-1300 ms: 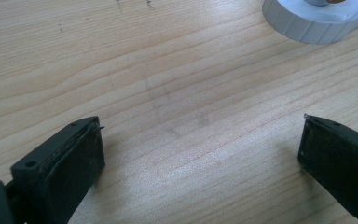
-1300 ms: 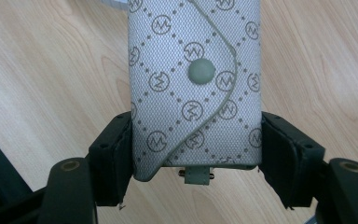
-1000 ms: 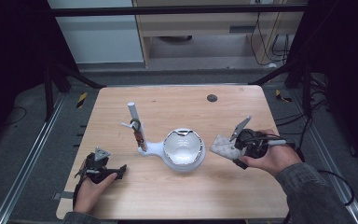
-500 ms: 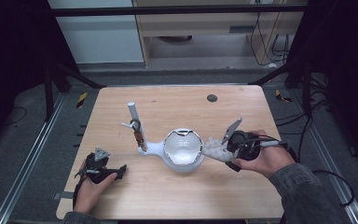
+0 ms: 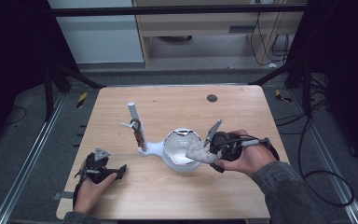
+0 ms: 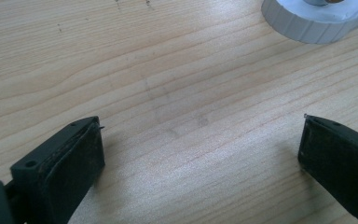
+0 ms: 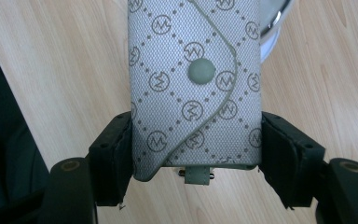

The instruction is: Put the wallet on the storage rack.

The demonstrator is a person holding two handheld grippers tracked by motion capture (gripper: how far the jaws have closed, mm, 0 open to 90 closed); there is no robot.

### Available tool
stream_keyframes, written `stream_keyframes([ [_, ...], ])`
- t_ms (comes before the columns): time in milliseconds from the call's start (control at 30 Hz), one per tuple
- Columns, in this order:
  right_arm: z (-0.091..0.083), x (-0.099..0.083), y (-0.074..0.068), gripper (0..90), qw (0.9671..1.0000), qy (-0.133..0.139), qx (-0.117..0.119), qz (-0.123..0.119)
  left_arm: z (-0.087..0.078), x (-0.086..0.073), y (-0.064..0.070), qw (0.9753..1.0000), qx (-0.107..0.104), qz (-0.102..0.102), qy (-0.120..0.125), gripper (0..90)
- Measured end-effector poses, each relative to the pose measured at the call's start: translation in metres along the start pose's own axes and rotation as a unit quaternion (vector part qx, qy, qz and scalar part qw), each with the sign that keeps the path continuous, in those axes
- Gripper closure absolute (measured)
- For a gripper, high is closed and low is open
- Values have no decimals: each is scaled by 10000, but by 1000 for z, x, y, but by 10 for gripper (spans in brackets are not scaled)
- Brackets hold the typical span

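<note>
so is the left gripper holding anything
No, the left gripper has its fingers wide apart, with bare table between them.

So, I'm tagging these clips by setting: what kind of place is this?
Probably a lab recording bay: a bare wooden table inside a black metal frame, with loose cables on the grey floor.

a stand with an upright post sits near the middle of the table. a bowl lies just right of it, touching its base. a pouch, clamped in the right gripper, overlaps the bowl's right rim. the left gripper rests at the front left, well apart.
</note>
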State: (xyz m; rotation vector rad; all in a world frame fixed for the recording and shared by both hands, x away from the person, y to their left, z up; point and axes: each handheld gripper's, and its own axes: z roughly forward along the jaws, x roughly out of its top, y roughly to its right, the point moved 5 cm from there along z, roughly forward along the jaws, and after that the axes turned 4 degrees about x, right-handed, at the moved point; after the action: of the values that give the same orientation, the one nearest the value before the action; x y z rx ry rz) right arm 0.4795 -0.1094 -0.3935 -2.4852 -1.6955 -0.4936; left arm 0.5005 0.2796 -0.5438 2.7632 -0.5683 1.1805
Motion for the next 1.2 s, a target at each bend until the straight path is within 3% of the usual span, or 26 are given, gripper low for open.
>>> stream_keyframes([
  [500,23,32,1,323,9997,-176,162,-37,0,0,0,10000,4,-3,9,0],
  [1200,33,41,0,321,9991,-366,212,-30,0,0,1,10000,0,14,3,0],
])
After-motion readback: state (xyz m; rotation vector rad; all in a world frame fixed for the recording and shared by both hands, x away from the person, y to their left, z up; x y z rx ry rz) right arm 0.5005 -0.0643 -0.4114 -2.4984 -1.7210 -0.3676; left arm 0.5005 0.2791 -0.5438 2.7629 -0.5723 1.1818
